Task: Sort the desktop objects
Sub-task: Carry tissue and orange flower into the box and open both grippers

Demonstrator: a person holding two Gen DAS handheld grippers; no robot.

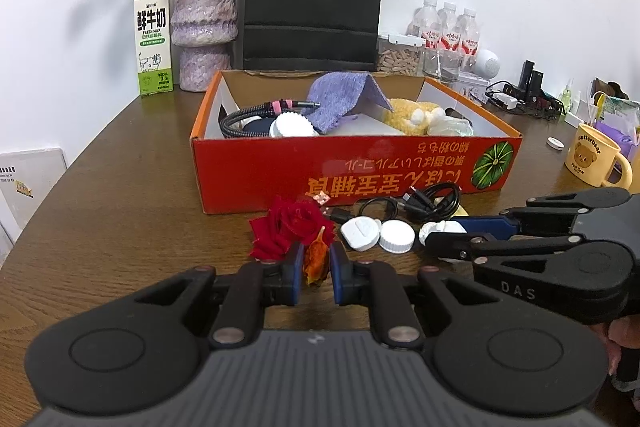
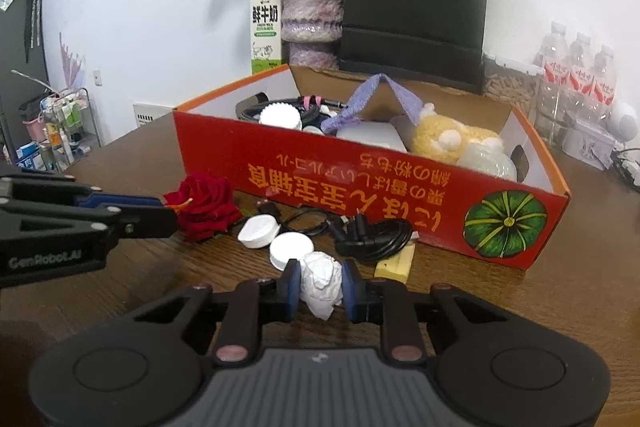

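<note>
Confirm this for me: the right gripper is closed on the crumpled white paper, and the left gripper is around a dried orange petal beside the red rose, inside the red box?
Not quite. The red rose and dried orange petal lie on the table in front of the red box, not inside it, as the left wrist view shows. The rest holds: the right gripper is closed on the crumpled white paper, and the left gripper is around the petal.

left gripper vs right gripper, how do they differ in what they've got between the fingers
The left gripper has an orange dried petal between its fingers, beside the red rose; the right gripper is closed on a crumpled white paper ball. The petal is thin and leaves gaps to the pads; the paper ball fills the right gripper's gap, pads touching it. Both work low over the wooden table, in front of the red box.
</note>
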